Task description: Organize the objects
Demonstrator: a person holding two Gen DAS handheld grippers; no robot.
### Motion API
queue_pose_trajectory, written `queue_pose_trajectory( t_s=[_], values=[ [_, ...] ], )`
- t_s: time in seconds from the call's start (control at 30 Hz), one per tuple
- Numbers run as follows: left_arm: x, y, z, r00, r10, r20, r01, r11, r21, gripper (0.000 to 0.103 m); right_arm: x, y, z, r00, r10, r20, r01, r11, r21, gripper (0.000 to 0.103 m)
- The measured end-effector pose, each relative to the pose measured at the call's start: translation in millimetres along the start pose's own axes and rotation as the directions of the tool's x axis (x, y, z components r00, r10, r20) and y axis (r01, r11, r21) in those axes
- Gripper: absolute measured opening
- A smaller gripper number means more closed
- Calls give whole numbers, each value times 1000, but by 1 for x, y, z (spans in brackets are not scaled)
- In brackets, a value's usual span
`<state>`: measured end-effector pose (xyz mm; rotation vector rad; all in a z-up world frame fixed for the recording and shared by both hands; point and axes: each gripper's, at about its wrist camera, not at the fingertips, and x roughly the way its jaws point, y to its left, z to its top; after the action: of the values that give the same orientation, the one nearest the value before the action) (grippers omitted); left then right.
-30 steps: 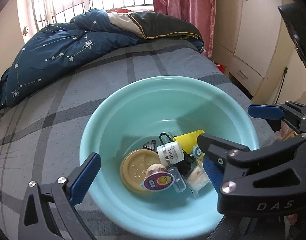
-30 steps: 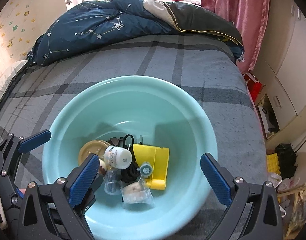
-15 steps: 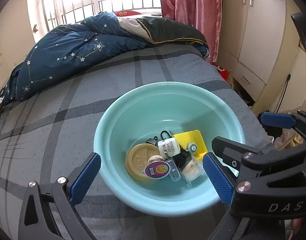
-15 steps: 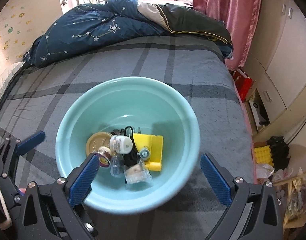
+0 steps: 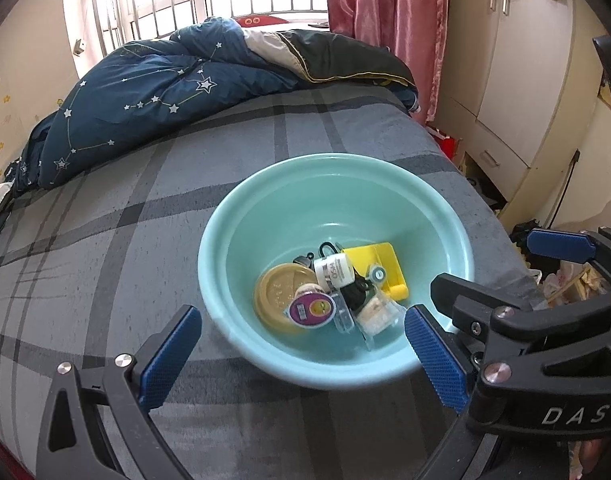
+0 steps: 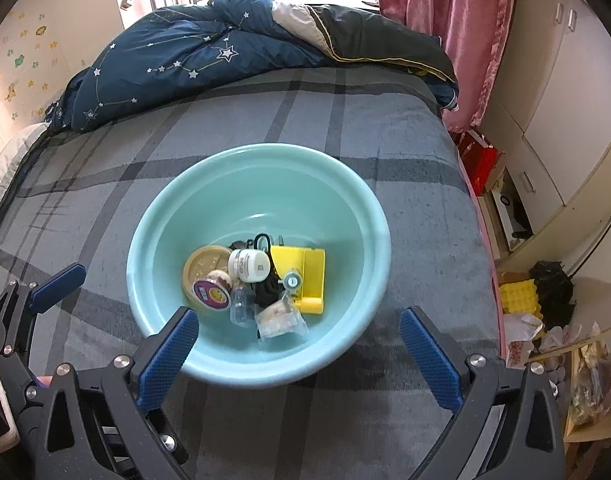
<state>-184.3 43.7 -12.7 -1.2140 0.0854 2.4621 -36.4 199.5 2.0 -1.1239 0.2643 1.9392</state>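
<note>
Both your left gripper (image 5: 301, 350) and right gripper (image 6: 299, 346) hang spread wide and hold nothing, just short of the teal basin (image 6: 347, 184) on the grey plaid bed (image 6: 385, 128). The small items, among them a tan lid (image 6: 203, 266), a white jar (image 6: 249, 265) and a yellow plastic piece (image 6: 305, 270), all lie heaped inside the basin, with none loose on the bed. That fits gathering finished, or sorting out yet to come.

One basin (image 6: 369, 216); two tongs, left (image 5: 301, 356), right (image 6: 309, 344).
</note>
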Motion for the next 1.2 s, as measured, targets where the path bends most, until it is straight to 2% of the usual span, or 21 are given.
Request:
queue_pose_trajectory(
  t_s=[1.2],
  values=[
    [-34,-8,-12,999,-27,23,27,999,37,103,-34,0,-19,1000,-21,-1,21,1000,-1,103]
  ],
)
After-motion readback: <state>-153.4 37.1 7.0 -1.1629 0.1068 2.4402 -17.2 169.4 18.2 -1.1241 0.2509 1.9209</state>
